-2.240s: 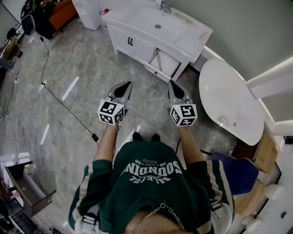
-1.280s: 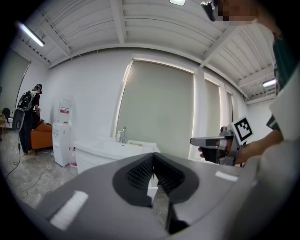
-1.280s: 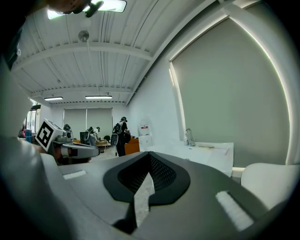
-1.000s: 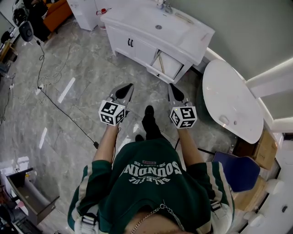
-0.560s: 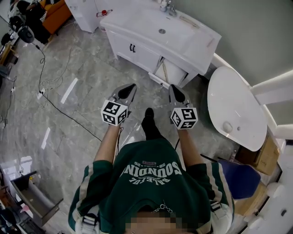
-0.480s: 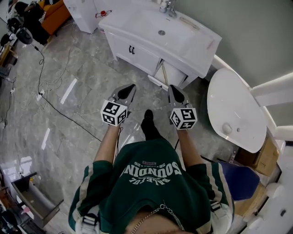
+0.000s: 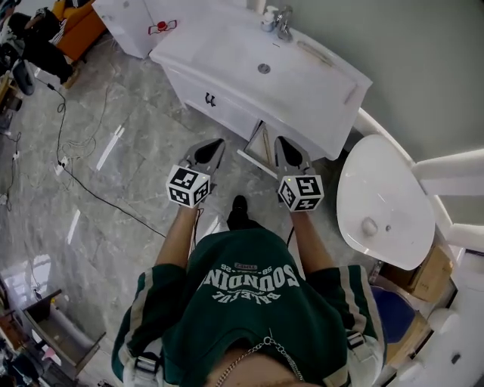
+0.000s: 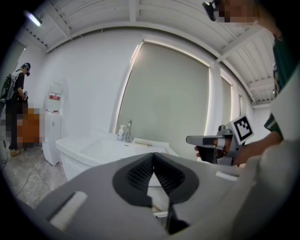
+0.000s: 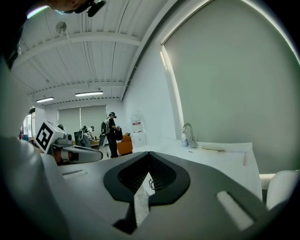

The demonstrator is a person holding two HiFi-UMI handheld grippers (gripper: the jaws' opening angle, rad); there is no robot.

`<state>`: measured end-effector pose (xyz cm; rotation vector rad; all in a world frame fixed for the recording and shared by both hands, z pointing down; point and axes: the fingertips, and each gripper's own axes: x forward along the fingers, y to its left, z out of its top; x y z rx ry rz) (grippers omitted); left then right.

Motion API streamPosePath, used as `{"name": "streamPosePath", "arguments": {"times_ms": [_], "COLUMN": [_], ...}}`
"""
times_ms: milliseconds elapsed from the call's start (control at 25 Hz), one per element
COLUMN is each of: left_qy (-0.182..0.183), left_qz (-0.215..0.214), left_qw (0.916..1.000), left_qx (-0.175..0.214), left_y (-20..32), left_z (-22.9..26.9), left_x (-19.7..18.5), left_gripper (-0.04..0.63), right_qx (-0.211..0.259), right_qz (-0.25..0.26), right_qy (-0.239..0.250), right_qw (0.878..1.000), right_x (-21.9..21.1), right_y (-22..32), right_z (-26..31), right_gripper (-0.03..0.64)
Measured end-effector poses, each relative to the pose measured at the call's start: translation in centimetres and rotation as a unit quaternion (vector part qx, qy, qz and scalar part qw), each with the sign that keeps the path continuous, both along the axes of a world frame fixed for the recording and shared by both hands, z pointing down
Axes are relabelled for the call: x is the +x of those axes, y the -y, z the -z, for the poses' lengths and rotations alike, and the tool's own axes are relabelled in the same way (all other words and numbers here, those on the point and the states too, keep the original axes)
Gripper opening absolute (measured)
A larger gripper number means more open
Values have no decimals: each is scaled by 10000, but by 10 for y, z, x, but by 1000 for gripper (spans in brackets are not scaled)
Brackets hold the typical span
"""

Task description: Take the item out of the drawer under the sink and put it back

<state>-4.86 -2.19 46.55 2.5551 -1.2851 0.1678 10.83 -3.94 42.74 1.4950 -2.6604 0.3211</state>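
The left gripper [image 7: 213,142] and right gripper [image 7: 281,141] are hovering with jaws pressed together, gripping nothing. The drawer [image 7: 259,145] is standing open under the sink [image 7: 227,47], just ahead; its item is not showing.

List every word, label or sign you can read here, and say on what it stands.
"SOUNDIN", upside down, on the green sweatshirt.
Smaller print under it: too blurred to read.
Red label on the white cabinet: too small to read.
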Motion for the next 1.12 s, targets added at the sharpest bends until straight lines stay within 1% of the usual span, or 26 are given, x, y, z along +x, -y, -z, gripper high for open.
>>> {"name": "streamPosePath", "arguments": {"times_ms": [200, 480, 880, 1120], "left_qy": [30, 37, -31, -6], "left_qz": [-43, -194, -793, -1055], "left_qw": [10000, 9998, 9968, 9944], "left_qx": [-51, -14, 20, -38], "left_y": [41, 82, 127, 137], "left_z": [-3, 4, 10, 7], "left_x": [9, 11, 30, 41], "left_gripper": [49, 49, 49, 49], "right_qx": [-53, -102, 63, -14], "right_qz": [38, -113, -572, -846], "right_qy": [0, 37, -33, -55], "right_qw": [10000, 9999, 9983, 9964], "right_x": [2, 0, 9, 23], "right_y": [42, 73, 105, 105], "right_z": [-3, -1, 15, 10], "right_gripper": [2, 2, 2, 2]}}
